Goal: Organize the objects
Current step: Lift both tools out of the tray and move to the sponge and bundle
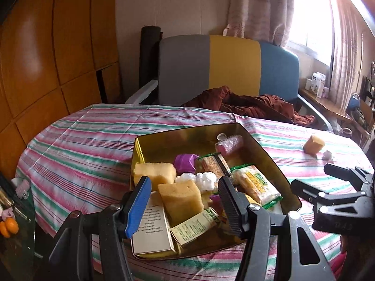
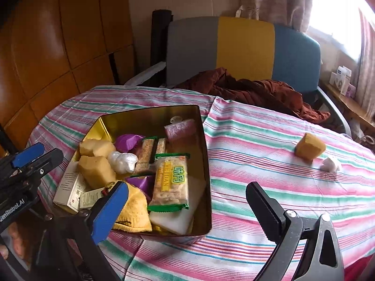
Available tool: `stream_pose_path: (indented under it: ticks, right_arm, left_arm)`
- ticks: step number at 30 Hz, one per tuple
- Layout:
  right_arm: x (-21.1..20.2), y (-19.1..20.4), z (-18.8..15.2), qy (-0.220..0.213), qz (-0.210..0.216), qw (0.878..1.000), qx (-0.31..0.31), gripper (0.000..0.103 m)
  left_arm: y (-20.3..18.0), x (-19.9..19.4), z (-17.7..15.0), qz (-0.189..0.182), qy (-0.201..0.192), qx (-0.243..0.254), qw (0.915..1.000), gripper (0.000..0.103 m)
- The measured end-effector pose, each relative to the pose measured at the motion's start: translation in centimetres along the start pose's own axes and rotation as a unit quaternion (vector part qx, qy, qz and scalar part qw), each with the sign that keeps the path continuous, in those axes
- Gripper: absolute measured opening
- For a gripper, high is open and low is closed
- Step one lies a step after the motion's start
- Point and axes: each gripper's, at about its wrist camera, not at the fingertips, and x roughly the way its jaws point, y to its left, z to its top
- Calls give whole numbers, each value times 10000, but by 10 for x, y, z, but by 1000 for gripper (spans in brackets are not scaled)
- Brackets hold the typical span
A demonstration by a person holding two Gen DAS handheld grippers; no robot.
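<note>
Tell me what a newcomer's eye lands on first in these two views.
First, the gold tin on the striped tablecloth, crammed with sponge blocks, snack packets and small boxes. Next, the lone sponge block and a small white wad left out on the cloth to the tin's right. Behind the table stands a chair in grey, yellow and blue panels.

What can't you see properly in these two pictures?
- Bottom of the gold tin, both views: the snacks piled inside cover it.
- Small print on the white box, left wrist view: too small to read, partly behind the left gripper's blue finger.
- Yellow cloth, right wrist view: partly behind the right gripper's blue finger.
- Outside the window, both views: washed out by glare.
</note>
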Motion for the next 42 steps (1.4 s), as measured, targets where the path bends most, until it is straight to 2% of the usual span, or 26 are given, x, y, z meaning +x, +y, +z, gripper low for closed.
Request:
stream_pose_path:
  ticks: [18, 26, 32, 42]
  right_arm:
    - [-12, -62, 6, -67, 74, 9993, 353, 103]
    - [-11, -108, 9, 15, -341, 9977, 588, 103]
    - [-13, -159, 13, 81, -757, 9920, 1002, 103]
    - [-6, -232, 21, 109, -1536, 9807, 1207, 103]
  left_arm:
    - [-48, -12, 4, -189, -55, 711, 9973, 60]
    - [-70, -15, 5, -313, -47, 999, 9945, 60]
    - [-85, -12, 5, -390, -6, 1167, 9924, 60]
    - [-108, -5, 5, -473, 103, 1425, 9886, 60]
